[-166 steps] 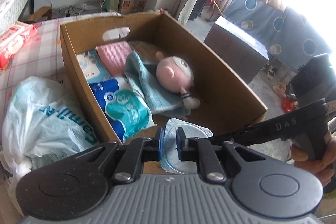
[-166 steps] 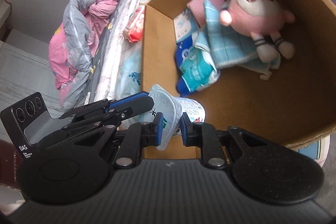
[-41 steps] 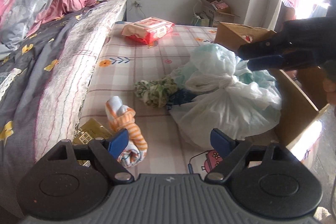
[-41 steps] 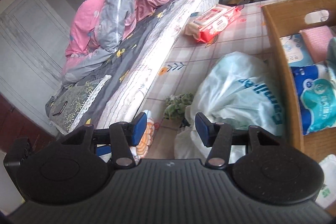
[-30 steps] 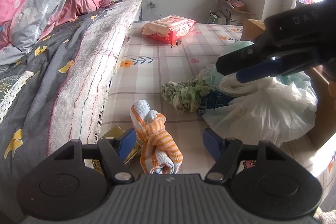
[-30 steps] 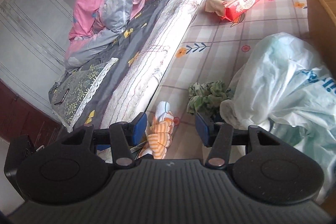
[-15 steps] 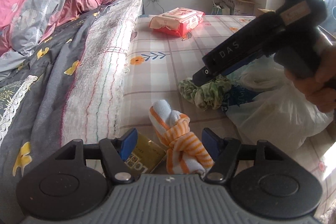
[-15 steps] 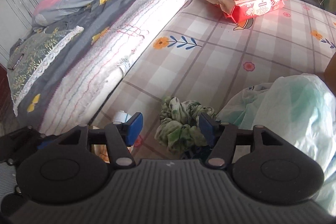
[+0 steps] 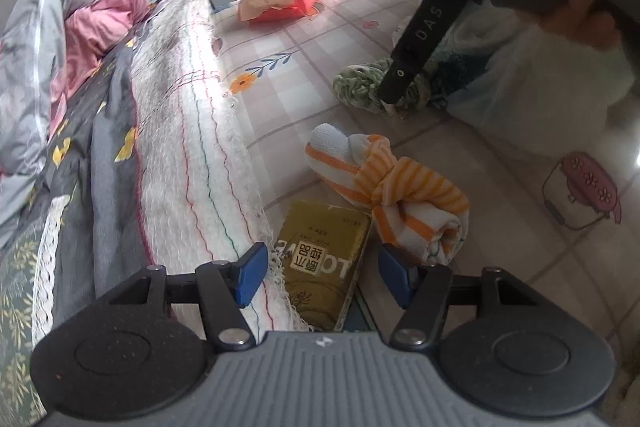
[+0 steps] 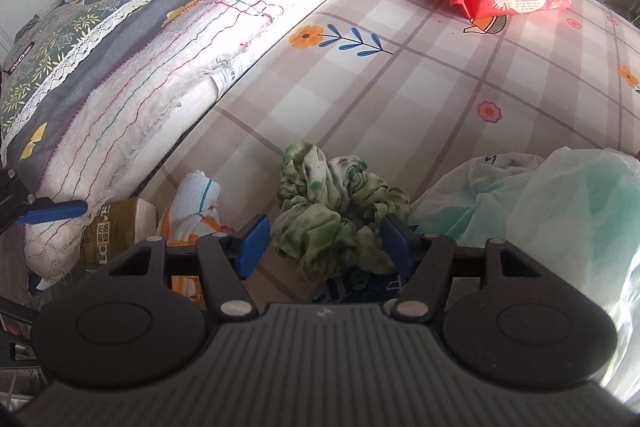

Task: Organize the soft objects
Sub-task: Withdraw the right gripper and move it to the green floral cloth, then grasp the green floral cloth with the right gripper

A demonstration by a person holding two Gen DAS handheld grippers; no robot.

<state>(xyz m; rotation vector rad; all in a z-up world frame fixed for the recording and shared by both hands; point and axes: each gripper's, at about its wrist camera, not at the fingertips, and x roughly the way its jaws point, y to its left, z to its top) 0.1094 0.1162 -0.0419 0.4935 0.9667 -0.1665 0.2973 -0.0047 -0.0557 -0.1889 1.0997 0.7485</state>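
Orange-striped cloth [image 9: 384, 183] lies knotted on the bed [image 9: 288, 39], touching the gold pack [image 9: 324, 259]; left tool [image 9: 320, 273] is closing, nothing gripped. Green cloth [image 10: 332, 215] beside the white bag [image 10: 560, 195] sits between the unclosed right tool [image 10: 324, 245].

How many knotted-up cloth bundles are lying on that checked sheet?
2. The orange-striped cloth lies beside the gold box, near the mattress edge. The green mottled cloth lies against the white plastic bag. The bag may hide more.

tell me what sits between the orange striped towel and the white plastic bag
The green tie-dye cloth lies between the orange striped towel and the white plastic bag, seen in the right wrist view.
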